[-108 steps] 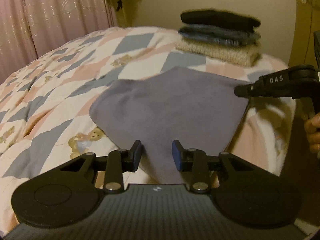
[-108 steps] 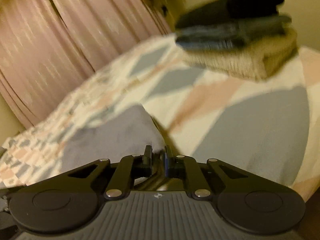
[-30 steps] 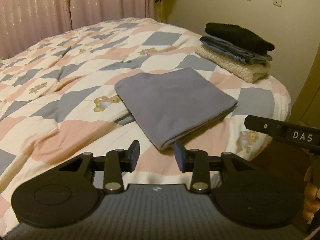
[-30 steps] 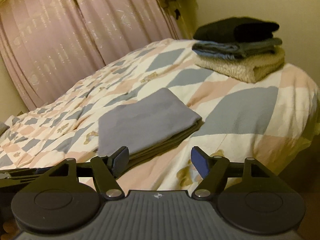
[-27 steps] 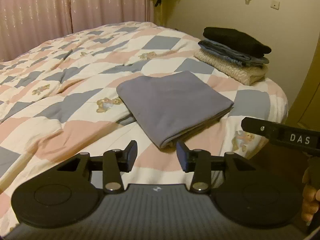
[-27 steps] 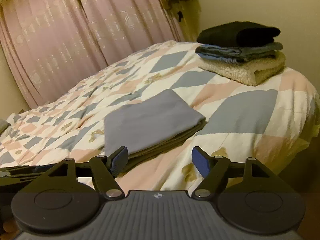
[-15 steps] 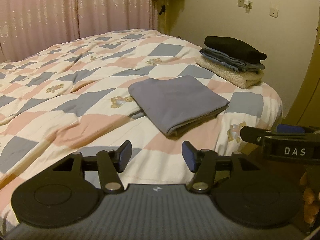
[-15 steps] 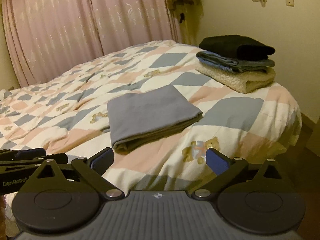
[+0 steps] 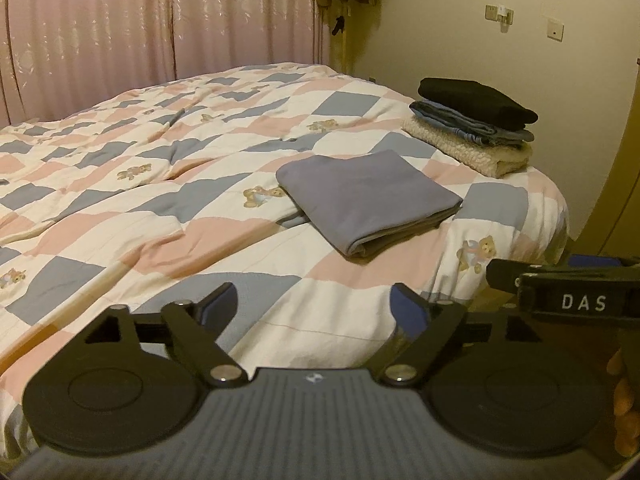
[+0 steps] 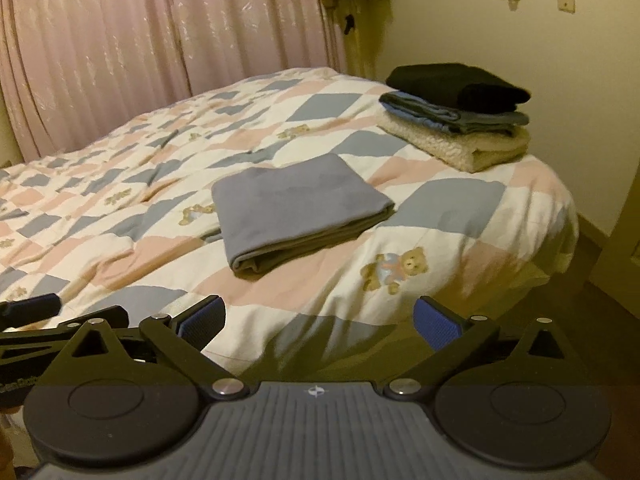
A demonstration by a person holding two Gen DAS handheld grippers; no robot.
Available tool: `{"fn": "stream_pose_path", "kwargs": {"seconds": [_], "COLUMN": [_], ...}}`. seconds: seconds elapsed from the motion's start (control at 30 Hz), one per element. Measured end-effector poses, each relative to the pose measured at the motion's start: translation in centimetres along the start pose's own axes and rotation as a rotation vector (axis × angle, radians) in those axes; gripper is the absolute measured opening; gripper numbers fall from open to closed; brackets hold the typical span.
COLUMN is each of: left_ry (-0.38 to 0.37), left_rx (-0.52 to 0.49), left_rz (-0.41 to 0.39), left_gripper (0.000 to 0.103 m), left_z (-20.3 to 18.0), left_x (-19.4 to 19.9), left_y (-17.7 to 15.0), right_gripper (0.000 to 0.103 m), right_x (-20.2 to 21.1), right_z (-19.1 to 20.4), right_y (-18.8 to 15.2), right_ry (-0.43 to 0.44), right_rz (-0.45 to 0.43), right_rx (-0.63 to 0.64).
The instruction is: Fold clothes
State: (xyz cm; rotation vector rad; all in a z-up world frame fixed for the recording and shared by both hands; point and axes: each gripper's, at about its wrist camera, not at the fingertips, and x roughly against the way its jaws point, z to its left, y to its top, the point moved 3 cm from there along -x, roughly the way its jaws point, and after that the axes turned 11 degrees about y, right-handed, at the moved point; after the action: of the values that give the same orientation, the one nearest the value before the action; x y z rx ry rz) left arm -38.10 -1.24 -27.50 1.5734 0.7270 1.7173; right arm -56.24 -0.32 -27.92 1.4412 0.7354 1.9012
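Both grippers, left gripper (image 9: 312, 306) and right gripper (image 10: 318, 320), spread wide, empty; folded grey garment (image 10: 296, 204) flat on checked quilt (image 10: 456, 204), well apart.

the left gripper (image 9: 312, 304) is matte black: two round discs flank a ribbed grey central plate bearing a small white emblem. angled black link arms with silver pivot screws and triangular cut-outs lead to fingers faced with blue pads (image 9: 402, 307). the right gripper (image 10: 318, 318) has the same build, its textured blue pads (image 10: 434, 326) more clearly seen. seen from the left camera, its black side bar carries white letters "das". fingertips (image 9: 624, 400) of a hand show at the edge.
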Motion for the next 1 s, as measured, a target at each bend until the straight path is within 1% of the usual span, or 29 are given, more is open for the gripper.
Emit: {"fn": "stream_pose_path", "kwargs": {"seconds": [0.07,0.17,0.27,0.37,0.5,0.6,0.9,1.0], "left_ry": [0.004,0.011,0.023,0.047,0.049,0.053,0.061,0.087], "left_rx": [0.002,0.017,0.025,0.017,0.018,0.018,0.034,0.017], "left_rz": [-0.007,-0.005,0.001,0.004,0.008,0.008,-0.001,-0.030], "left_gripper": [0.091,0.098,0.102,0.102,0.102,0.102,0.102,0.102], "left_z": [0.1,0.4,0.6,0.7,0.8,0.9,1.3,1.2], "left_x": [0.3,0.4,0.4,0.3,0.3,0.4,0.6,1.0], "left_y": [0.0,0.0,-0.1,-0.2,-0.4,-0.5,-0.8,-1.0], "right_gripper": [0.103,0.103,0.103,0.103,0.103,0.103,0.103,0.103], "right_x": [0.3,0.6,1.0,0.9,0.4,0.4,0.4,0.4], "right_z": [0.2,0.4,0.7,0.5,0.1,-0.2,0.0,0.1], "right_y": [0.0,0.0,0.0,0.0,0.1,0.0,-0.1,-0.3], "right_ry": [-0.026,-0.064,-0.102,-0.112,-0.111,-0.094,-0.110,-0.107], "right_rz": [0.001,0.002,0.003,0.025,0.060,0.059,0.060,0.059], "right_rx": [0.006,0.015,0.024,0.008,-0.026,-0.049,-0.018,-0.007]}}
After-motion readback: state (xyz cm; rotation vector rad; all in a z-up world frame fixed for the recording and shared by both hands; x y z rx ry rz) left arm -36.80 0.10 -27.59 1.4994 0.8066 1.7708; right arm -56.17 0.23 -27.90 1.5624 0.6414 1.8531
